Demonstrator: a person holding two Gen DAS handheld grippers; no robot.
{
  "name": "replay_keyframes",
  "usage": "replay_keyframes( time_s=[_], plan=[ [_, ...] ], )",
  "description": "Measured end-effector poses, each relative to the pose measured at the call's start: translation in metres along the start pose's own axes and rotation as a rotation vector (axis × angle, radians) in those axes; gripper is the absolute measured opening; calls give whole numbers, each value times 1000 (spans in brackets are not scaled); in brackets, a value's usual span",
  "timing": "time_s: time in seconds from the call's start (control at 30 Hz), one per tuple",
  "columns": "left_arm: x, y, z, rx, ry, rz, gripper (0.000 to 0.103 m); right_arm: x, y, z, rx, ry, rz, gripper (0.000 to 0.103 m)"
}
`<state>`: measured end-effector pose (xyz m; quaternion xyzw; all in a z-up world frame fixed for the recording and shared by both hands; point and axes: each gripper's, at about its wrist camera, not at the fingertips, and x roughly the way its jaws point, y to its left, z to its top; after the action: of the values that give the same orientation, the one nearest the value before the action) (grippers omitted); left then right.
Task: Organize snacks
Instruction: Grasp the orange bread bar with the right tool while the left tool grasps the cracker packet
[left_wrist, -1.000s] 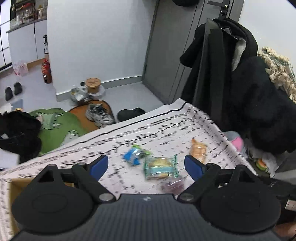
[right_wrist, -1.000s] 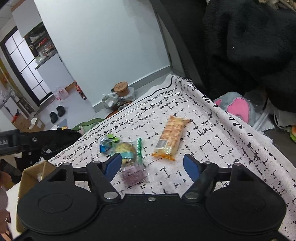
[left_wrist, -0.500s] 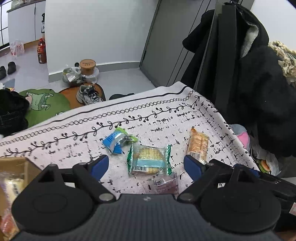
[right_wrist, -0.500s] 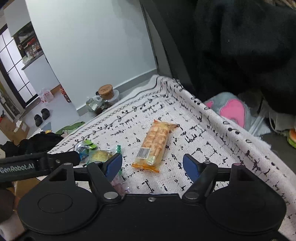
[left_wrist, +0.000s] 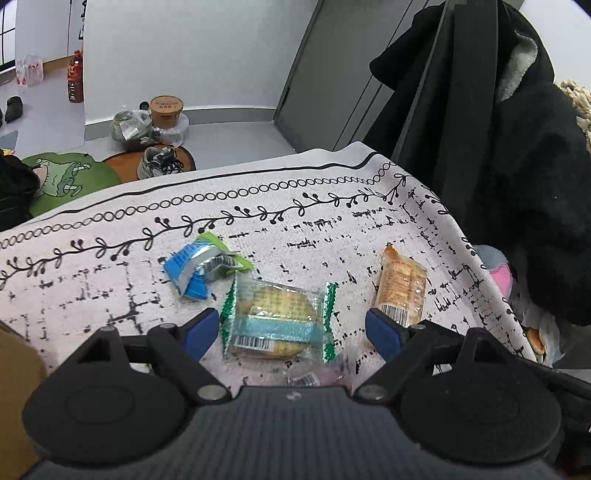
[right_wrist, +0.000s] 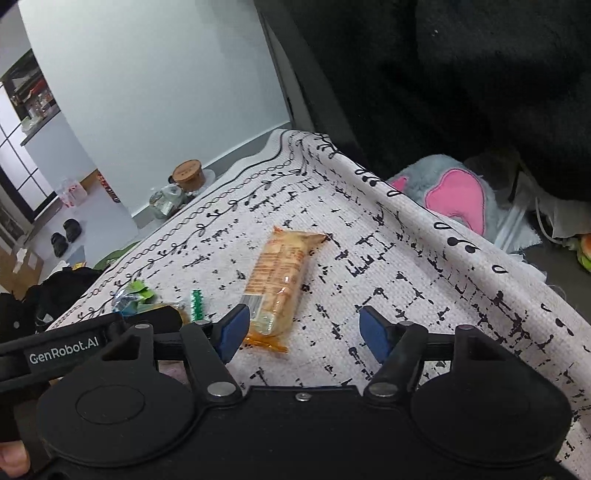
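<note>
Several snacks lie on a white patterned tablecloth (left_wrist: 332, 206). A clear cracker pack with green ends (left_wrist: 275, 319) lies between the fingers of my open left gripper (left_wrist: 291, 332). A blue and green packet (left_wrist: 201, 266) lies beyond it to the left, and a small purplish packet (left_wrist: 314, 374) is partly hidden under the gripper. An orange cracker pack (left_wrist: 400, 290) lies to the right. In the right wrist view the orange pack (right_wrist: 279, 275) lies just ahead of the left finger of my open right gripper (right_wrist: 299, 332). The left gripper body (right_wrist: 74, 345) shows at its left.
A brown cardboard box (left_wrist: 14, 365) stands at the table's left edge. Black coats (left_wrist: 517, 155) hang close behind the right side. A grey and pink plush (right_wrist: 450, 192) lies below the right table edge. Shoes (left_wrist: 159, 166) and a green mat (left_wrist: 62, 177) lie on the floor beyond.
My left gripper has moved forward and down over the green-ended cracker pack. My right gripper has moved right and closer to the orange pack. Both stayed open.
</note>
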<state>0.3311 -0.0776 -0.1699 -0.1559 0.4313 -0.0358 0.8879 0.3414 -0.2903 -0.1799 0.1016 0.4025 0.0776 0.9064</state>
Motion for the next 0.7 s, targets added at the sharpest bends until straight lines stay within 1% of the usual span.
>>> replay_keyframes(
  time_s=[0.07,0.17,0.27,0.33,0.37,0.4,0.43,0.5,0.57,0.7],
  plan=[
    [5,0,0,-6,2,6,86,4,-1,2,2,-2,-10,65],
    [12,1,0,-16,-5,41,86,7,-2,4,11,-8,-10,65],
    [22,3,0,-36,15,50,86,9,0,3,6,-9,-6,65],
    [27,2,-1,-26,26,67,84,10,2,3,2,-12,1,65],
    [29,1,-3,-15,24,77,83,10,3,3,1,-12,6,65],
    [29,0,-4,-6,21,91,78,10,4,3,1,-12,10,65],
    [30,0,-5,-5,19,104,76,9,5,3,-2,-12,18,65],
    [27,0,-7,-16,13,121,65,10,9,2,-17,-12,27,66],
    [25,1,-7,-16,17,116,58,10,12,2,-18,-11,30,66],
    [18,2,-11,-14,19,127,54,9,18,1,-39,-20,45,67]
  ],
)
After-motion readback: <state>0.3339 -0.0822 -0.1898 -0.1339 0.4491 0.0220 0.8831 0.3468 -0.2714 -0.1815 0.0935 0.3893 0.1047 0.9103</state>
